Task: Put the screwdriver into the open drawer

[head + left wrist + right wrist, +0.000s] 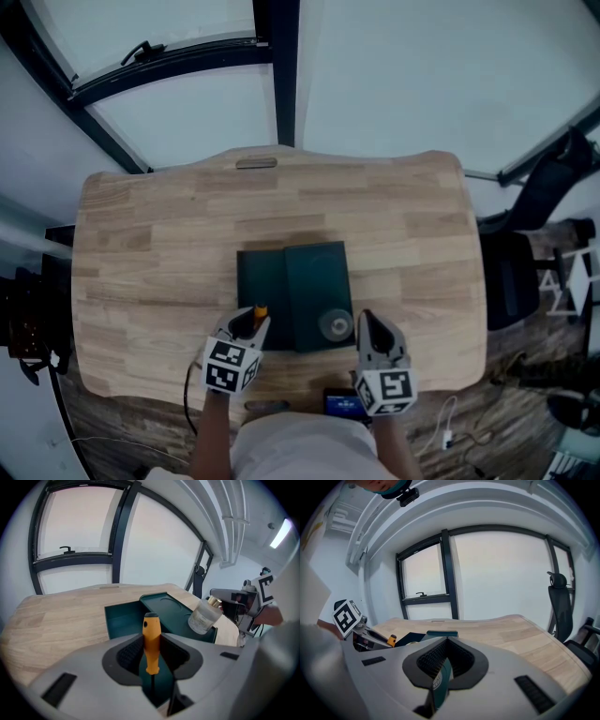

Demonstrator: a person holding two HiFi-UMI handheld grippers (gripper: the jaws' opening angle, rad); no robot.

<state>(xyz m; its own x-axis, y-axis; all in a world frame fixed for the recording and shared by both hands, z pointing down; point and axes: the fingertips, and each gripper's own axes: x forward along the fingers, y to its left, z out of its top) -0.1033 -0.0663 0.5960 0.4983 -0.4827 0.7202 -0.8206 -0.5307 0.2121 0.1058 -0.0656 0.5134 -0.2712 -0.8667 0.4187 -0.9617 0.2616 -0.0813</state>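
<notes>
Left gripper view has the left gripper (151,645) clamped tight on the orange handle of the screwdriver (151,637), held right at the near edge of the open drawer (123,618) (not inside it yet). The right gripper (443,665) is pinched onto the front edge of the green box (319,277), and a glass jar (335,325) sits on top of that box.

Jar (335,324) atop box (314,281) on table (169,244)
</notes>
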